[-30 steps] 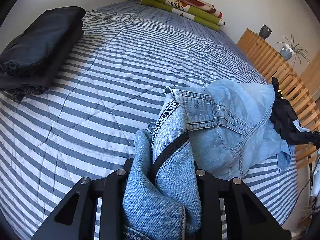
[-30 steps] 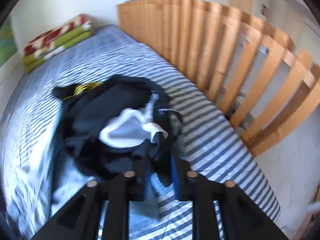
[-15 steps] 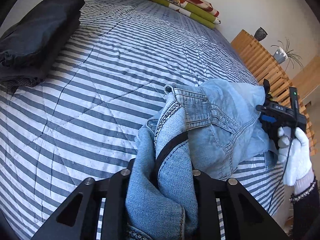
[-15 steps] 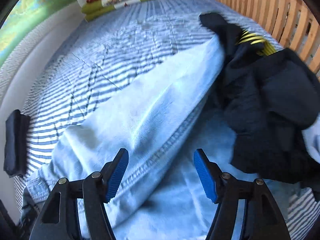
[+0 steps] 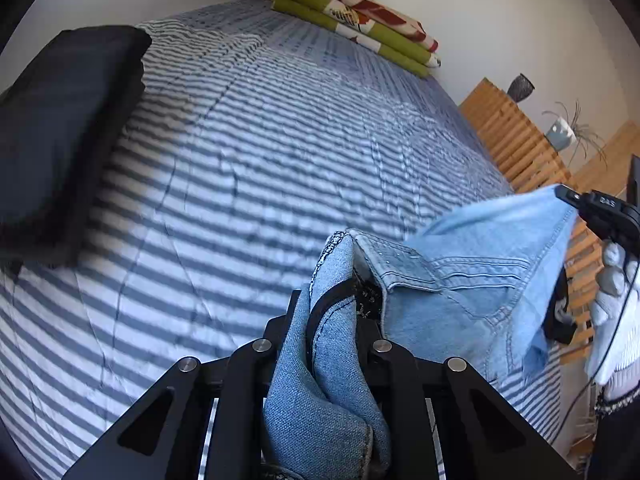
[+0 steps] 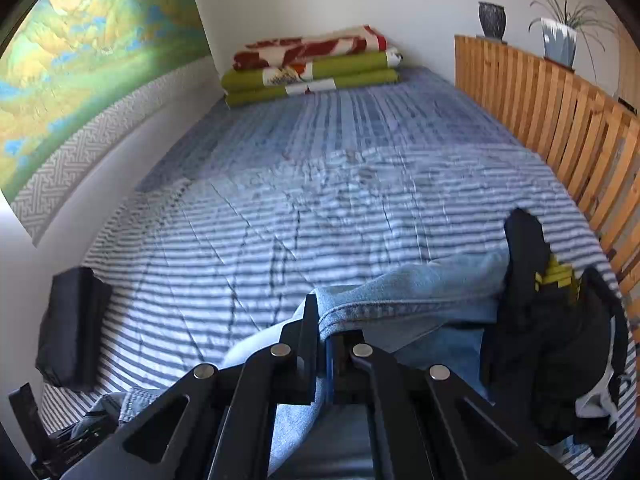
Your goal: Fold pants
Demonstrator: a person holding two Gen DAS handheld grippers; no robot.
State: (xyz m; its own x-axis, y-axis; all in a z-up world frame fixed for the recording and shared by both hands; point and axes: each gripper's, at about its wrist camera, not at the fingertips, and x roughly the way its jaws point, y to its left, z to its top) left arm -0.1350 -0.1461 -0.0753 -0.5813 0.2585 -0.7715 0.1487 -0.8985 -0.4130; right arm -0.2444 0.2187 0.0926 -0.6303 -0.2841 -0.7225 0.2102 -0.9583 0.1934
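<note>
Light blue jeans hang stretched between both grippers above the striped bed. My left gripper has a thick bunch of waistband denim between its fingers; its jaws are closing and the pads press on the cloth. In the left wrist view my right gripper, held by a white-gloved hand, pinches the jeans' far corner. In the right wrist view that gripper is shut on a seamed denim edge. The left gripper shows at the bottom left there.
A folded dark garment lies at the bed's left side. A folded green and red blanket sits at the head. A heap of black clothes lies on the right by the wooden slatted rail, which bears a vase and plant.
The right gripper swung away from the black clothes, went open over the jeans, then shut on their edge and raised it. The left gripper lifted its bunch of denim a little.
</note>
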